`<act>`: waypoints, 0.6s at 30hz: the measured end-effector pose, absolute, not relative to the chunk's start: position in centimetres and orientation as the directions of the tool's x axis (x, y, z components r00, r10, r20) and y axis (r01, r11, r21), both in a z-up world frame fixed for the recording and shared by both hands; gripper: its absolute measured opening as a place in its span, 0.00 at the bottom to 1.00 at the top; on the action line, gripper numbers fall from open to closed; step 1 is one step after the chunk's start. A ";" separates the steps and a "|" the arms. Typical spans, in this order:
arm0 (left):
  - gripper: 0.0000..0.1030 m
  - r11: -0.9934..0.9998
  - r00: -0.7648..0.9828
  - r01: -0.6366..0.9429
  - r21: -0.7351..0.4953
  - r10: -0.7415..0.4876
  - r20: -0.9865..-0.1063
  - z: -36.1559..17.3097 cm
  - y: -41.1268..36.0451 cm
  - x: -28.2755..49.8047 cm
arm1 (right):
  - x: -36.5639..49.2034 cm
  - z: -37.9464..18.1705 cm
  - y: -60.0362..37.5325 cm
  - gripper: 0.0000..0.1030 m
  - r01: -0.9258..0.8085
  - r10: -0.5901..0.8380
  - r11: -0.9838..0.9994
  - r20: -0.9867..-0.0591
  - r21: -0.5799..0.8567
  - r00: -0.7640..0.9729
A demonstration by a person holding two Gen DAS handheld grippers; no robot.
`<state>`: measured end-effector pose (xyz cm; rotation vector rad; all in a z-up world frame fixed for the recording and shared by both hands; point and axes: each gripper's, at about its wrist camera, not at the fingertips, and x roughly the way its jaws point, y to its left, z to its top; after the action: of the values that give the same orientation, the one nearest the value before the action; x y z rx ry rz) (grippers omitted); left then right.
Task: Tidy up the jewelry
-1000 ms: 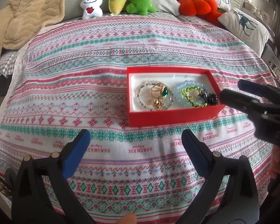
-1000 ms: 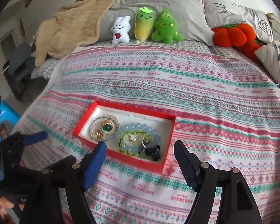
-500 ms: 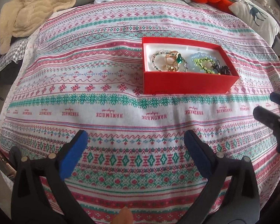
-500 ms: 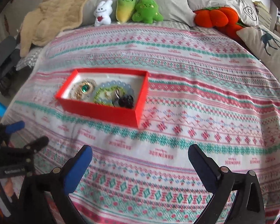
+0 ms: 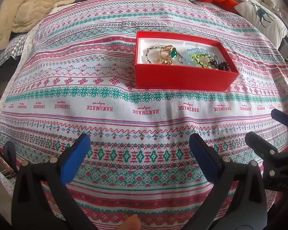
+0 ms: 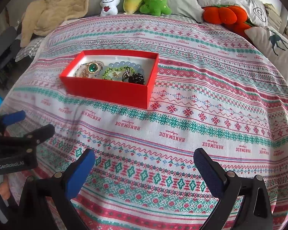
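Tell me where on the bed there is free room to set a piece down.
Free: the bedspread right of the red box, and the strip between the box and the open left gripper and right gripper. Crowded: inside the box and along the plush toys.

Left gripper (image 5: 138, 145) jaws wide apart above bedspread (image 5: 86, 88); red box (image 5: 182, 76) with jewelry (image 5: 170, 54) ahead.

We count one open red cardboard box (image 6: 113, 92) at eleven o'clock, three small plush toys (image 6: 134, 0) at twelve, two orange stuffed pumpkins (image 6: 220, 15) at one, and two black blue-padded grippers (image 6: 144, 169).
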<state>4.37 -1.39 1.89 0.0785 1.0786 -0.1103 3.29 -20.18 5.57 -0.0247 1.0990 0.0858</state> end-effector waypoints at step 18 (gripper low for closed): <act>0.99 0.992 0.455 0.127 0.008 -0.051 -0.889 1.5 -1.5 4.3 | 3.7 5.3 -20.6 1.00 -0.053 0.058 0.998 -0.894 0.039 0.445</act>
<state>4.33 -1.50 1.50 0.0773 1.0937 -0.1099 3.70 -20.59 5.26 0.0050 1.1078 0.0691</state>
